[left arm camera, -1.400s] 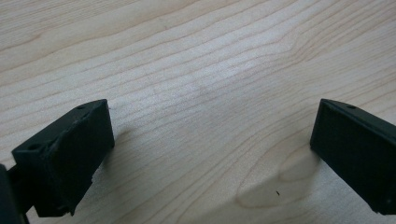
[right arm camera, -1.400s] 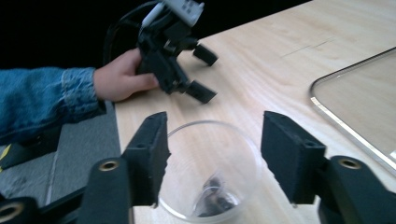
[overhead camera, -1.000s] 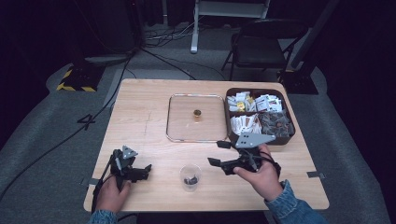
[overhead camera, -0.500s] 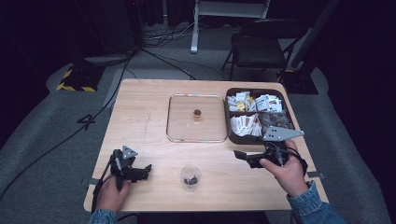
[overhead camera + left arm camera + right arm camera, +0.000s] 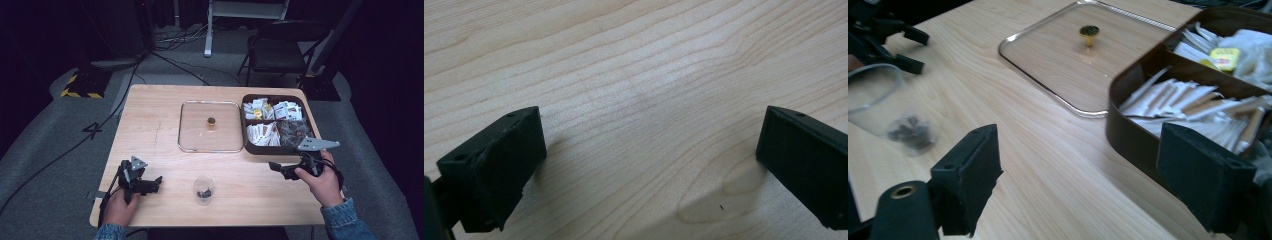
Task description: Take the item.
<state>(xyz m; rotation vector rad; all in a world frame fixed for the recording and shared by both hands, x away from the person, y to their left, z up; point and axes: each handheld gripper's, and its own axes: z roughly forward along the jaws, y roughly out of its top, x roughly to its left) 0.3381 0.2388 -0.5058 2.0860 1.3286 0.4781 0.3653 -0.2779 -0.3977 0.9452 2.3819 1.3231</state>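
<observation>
Right tongs (image 5: 278,168): wide, just been opening, empty, near bench's right edge beside tray (image 5: 250,145), having let go of cup (image 5: 204,189). Left tongs (image 5: 154,182): wide, idle.

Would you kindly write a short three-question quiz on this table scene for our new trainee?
1. True or false: the glass lid sits on the compartment tray.
2. Which claw is nearer the tray: A) left claw, B) right claw?
3. What does the clear plastic cup hold?

Key:
1. False; it lies flat on the table beside the tray.
2. B.
3. A small dark clump at its bottom; what it is cannot be told.
</observation>
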